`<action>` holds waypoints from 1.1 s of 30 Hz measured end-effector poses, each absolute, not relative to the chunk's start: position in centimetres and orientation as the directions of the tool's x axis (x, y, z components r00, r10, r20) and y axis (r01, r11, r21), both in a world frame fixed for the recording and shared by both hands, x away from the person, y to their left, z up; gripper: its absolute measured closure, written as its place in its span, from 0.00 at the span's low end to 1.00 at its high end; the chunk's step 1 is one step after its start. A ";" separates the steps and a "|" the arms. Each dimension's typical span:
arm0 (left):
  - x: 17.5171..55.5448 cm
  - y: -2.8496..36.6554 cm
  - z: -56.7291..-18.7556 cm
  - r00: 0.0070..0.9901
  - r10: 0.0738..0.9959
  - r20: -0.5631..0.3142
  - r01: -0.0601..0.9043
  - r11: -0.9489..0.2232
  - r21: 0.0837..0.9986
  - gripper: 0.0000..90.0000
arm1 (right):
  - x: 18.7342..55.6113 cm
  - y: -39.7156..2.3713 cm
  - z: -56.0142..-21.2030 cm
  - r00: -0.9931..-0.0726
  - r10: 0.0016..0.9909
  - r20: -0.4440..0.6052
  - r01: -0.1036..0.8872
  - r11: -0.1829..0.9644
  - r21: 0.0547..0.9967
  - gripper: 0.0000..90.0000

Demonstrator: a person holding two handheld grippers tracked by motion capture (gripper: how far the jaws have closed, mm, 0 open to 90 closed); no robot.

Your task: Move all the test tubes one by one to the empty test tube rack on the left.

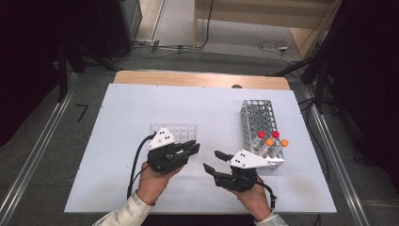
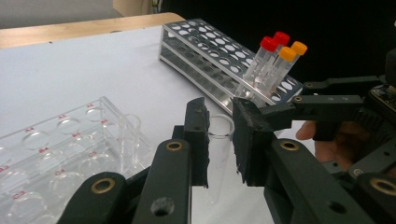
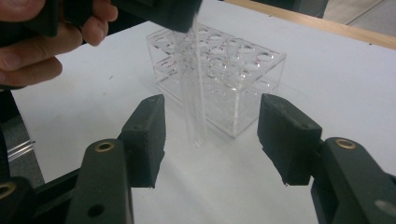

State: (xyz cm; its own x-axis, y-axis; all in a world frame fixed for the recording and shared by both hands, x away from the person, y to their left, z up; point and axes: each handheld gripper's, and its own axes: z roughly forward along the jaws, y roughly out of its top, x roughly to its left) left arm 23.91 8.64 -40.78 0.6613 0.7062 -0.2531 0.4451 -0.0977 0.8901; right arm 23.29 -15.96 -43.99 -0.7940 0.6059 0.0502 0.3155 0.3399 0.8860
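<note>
A clear tube (image 2: 219, 140) is pinched upright by the left tool (image 2: 219, 140); the right tool (image 3: 210, 135) is spread, seemingly clear of it.

Clear, uncapped glass tube (image 3: 194, 88), upright, clamped at its top, just above the table.

Even overhead light falls on the white table (image 1: 141, 188) in the high view, casting faint, soft shadows; the surroundings at nine and three o'clock sink into near black. Both gripper views are soft and grainy, the near black jaws blurred at six o'clock. The clear tube (image 3: 192, 84) is faint against the bright surface. No strong glare; mild edge distortion.
</note>
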 end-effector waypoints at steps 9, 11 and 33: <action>24.3 10.0 -40.3 0.642 0.718 -0.267 0.457 -0.079 0.886 0.86 | 23.0 -18.0 -43.9 -0.772 0.634 0.038 0.322 0.338 0.884 0.45; 24.4 10.4 -40.1 0.639 0.721 -0.269 0.455 -0.072 0.888 0.86 | 23.0 -18.2 -43.9 -0.770 0.637 0.037 0.322 0.338 0.884 0.45; 26.6 13.0 -38.8 0.551 0.789 -0.272 0.422 0.018 0.906 0.86 | 22.3 -20.2 -44.3 -0.741 0.670 0.050 0.346 0.317 0.883 0.44</action>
